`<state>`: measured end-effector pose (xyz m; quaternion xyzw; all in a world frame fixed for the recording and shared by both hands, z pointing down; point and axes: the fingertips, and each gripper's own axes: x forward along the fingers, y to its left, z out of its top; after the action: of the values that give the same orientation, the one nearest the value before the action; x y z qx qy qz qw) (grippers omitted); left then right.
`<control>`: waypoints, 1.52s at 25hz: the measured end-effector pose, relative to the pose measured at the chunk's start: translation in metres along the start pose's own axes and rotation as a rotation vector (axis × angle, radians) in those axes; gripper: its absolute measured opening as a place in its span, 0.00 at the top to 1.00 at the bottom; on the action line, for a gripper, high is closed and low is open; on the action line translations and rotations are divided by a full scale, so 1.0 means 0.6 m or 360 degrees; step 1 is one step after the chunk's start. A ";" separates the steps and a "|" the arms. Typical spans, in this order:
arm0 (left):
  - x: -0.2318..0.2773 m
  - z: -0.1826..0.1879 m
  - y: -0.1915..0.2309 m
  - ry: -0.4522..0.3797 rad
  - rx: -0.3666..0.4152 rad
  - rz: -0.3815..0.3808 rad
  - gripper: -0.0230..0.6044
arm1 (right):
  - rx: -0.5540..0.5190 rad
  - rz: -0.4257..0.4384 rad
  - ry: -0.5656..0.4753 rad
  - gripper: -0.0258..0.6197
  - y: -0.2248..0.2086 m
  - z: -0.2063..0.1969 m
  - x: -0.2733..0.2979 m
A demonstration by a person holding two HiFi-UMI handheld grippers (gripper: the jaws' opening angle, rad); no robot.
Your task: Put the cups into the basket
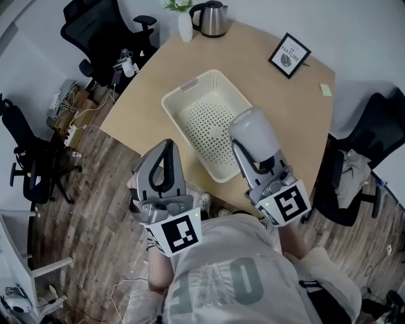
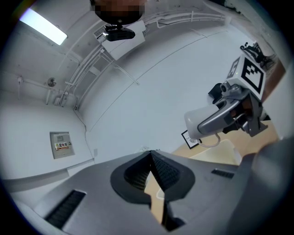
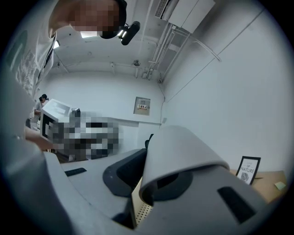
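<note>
The right gripper [image 1: 261, 166] is clamped on the wall of a pale cup [image 1: 252, 130] with a loop handle. It holds the cup over the right rim of the basket [image 1: 174, 101], mid-frame. The left gripper [image 1: 163, 166] hangs at lower left, past the desk [image 1: 266, 88] edge, its jaws closed on nothing.

The cup looks stiff, smooth and probably breakable, yet light enough for this wall pinch, so I'd lower it gently. The basket shows a bare floor with plenty of room. The kettle [image 1: 212, 18] and picture frame [image 1: 289, 55] stand well clear along the top.
</note>
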<state>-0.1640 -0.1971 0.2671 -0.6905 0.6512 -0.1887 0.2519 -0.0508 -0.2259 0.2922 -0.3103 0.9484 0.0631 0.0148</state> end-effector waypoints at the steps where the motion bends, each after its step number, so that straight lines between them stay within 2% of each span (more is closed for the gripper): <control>1: 0.007 -0.003 0.001 -0.0008 -0.0007 -0.0010 0.95 | -0.0001 -0.0014 0.0007 0.91 -0.007 -0.001 0.009; 5: 0.031 -0.015 0.011 -0.0018 0.0002 -0.0044 0.95 | -0.0032 -0.0046 0.0065 0.91 -0.028 -0.012 0.049; 8: 0.044 -0.027 0.020 -0.0021 -0.0004 -0.0049 0.95 | -0.0060 -0.0042 0.0171 0.91 -0.038 -0.032 0.081; 14: 0.068 -0.051 0.027 -0.0003 -0.0020 -0.0071 0.95 | -0.0050 0.0038 0.0519 0.91 -0.050 -0.104 0.127; 18: 0.084 -0.064 0.023 0.0013 -0.0038 -0.0087 0.95 | -0.0106 0.0093 0.0761 0.91 -0.057 -0.169 0.148; 22: 0.090 -0.061 0.016 0.0006 -0.0070 -0.0088 0.95 | -0.0138 0.0216 0.1034 0.91 -0.061 -0.251 0.159; 27: 0.099 -0.075 -0.001 0.0047 -0.0086 -0.0105 0.95 | -0.0094 0.0340 0.1258 0.91 -0.064 -0.339 0.174; 30: 0.106 -0.086 -0.009 0.0094 -0.0087 -0.0109 0.95 | -0.0064 0.0422 0.1368 0.91 -0.058 -0.377 0.175; 38: 0.096 -0.103 0.007 0.0164 -0.0073 -0.0080 0.95 | -0.0208 0.0624 0.1690 0.91 -0.025 -0.456 0.154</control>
<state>-0.1992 -0.2609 0.3101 -0.7017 0.6498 -0.2154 0.1974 -0.1136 -0.3273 0.5557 -0.1180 0.8598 -0.0413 -0.4951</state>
